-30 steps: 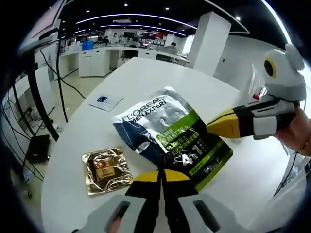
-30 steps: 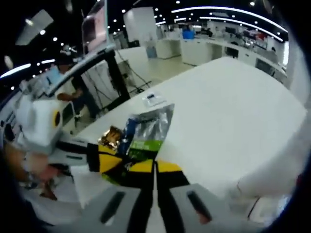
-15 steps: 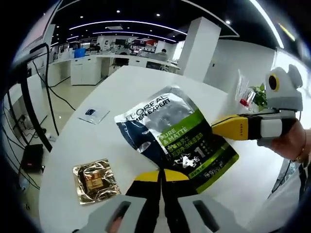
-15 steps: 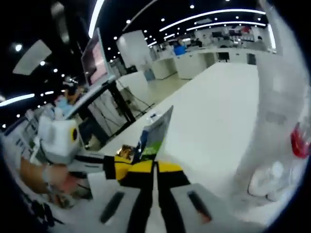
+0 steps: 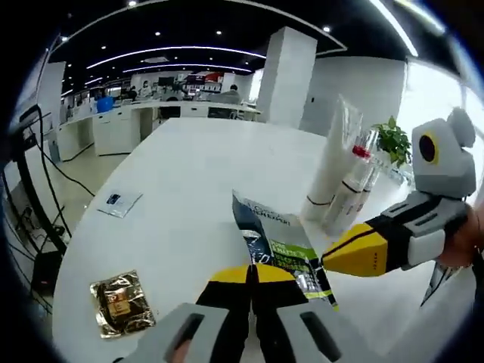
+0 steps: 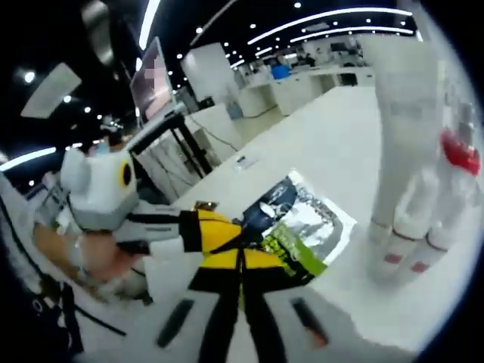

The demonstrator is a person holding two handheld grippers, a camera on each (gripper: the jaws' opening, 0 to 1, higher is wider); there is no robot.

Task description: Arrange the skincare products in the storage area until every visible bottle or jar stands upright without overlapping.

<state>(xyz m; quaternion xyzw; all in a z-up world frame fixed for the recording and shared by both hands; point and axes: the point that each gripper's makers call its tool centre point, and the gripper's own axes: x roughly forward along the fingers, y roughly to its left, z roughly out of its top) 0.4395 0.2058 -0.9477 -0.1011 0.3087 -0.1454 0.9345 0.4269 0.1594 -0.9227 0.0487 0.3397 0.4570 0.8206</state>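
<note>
A silver, navy and green L'Oreal pouch (image 5: 276, 243) is held above the white table (image 5: 189, 166). My left gripper (image 5: 252, 274) is shut on its near edge. My right gripper (image 5: 327, 262) comes in from the right, jaws together at the pouch's right edge. In the right gripper view the pouch (image 6: 302, 221) lies slanted just beyond my right gripper (image 6: 242, 259), and the left gripper (image 6: 227, 227) meets it from the left. White tubes and a red-capped bottle in clear wrap (image 5: 342, 178) stand upright just behind the pouch, and close on the right as tubes (image 6: 412, 151).
A gold foil sachet (image 5: 117, 304) lies on the table at the near left, and a small white and blue sachet (image 5: 116, 202) lies farther back. A potted plant (image 5: 393, 140) stands past the tubes. Desks and a monitor stand beyond the table edge.
The pouch has swung from facing the left camera to a slanted, nearly edge-on pose and has come close to the tubes. Both cameras have moved with it.
</note>
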